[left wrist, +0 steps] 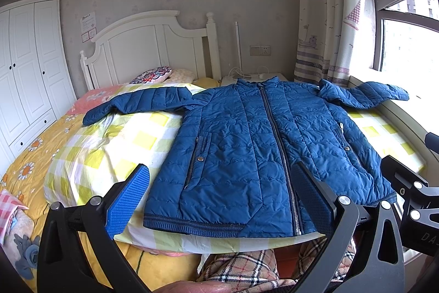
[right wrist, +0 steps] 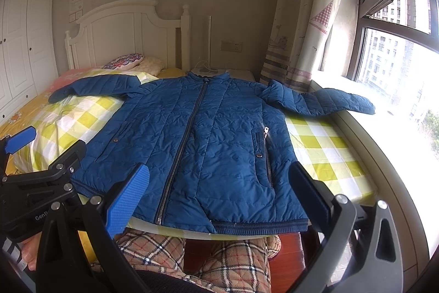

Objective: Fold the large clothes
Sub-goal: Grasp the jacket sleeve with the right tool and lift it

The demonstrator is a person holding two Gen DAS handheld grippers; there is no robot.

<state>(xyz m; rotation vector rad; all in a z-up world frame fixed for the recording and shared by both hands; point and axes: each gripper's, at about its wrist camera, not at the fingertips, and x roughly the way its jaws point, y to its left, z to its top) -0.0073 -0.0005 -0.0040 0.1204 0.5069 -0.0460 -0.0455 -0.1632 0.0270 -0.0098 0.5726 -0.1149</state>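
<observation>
Blue quilted jacket [left wrist: 247, 144] lies flat, zipped, front up at frame centre on a yellow-and-white checked sheet [left wrist: 109, 144], sleeves spread left & right; the right sleeve reaches onto the window sill [right wrist: 365, 89]. Bed has a white headboard [left wrist: 153, 45] at upper centre, w/ pillows below it, a white wardrobe [left wrist: 27, 67] at far left, a patterned curtain [left wrist: 326, 18] and window at upper right. Left gripper [left wrist: 222, 199] and right gripper [right wrist: 222, 197] both hover at the hem end, fingers spread wide, holding nothing. Plaid fabric [right wrist: 233, 257] at bottom centre is probably the person's trousers.
</observation>
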